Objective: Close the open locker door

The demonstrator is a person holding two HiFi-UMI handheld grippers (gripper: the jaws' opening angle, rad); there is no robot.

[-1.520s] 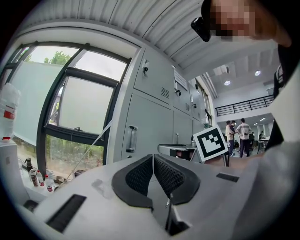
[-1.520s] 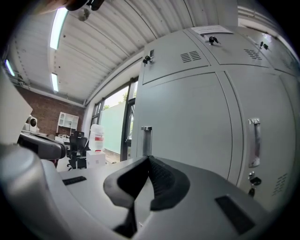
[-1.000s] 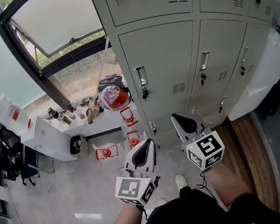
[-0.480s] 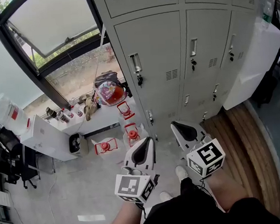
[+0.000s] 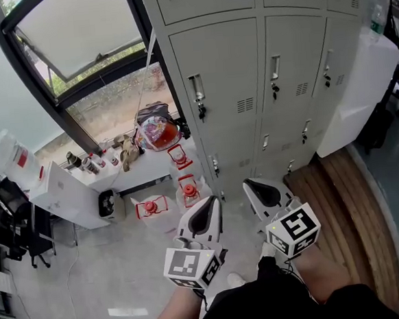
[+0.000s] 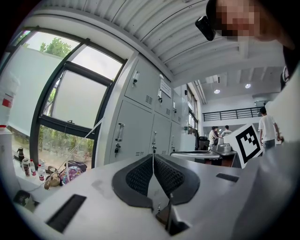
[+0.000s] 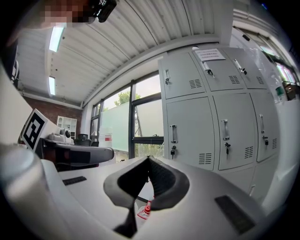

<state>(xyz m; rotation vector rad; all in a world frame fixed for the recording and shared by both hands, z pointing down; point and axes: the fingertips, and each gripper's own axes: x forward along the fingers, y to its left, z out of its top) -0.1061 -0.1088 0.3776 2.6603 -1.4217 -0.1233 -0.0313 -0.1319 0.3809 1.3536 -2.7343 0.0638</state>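
A bank of grey lockers (image 5: 248, 83) stands ahead, and every door I can see lies flush and closed, each with a handle (image 5: 198, 97) and a key. My left gripper (image 5: 212, 202) is held low in front of the person, shut, with nothing between its pads. My right gripper (image 5: 247, 184) is beside it, also shut and empty, pointing at the lowest lockers. The left gripper view shows the left gripper (image 6: 153, 156) with its pads together and the lockers (image 6: 136, 131) beyond. In the right gripper view the right gripper (image 7: 148, 158) is shut before the lockers (image 7: 197, 136).
Left of the lockers are a large window (image 5: 73, 34) and a low white ledge (image 5: 152, 169) carrying a bag (image 5: 157, 131) and bottles. Red lanterns (image 5: 188, 190) stand on the floor. A white covered object (image 5: 359, 94) and wooden flooring (image 5: 340, 199) are at the right. People (image 6: 220, 136) stand far off.
The lockers have shifted up and a little away in the head view, as the person drew back. Both grippers stay shut and empty, and the right one has pulled back slightly.
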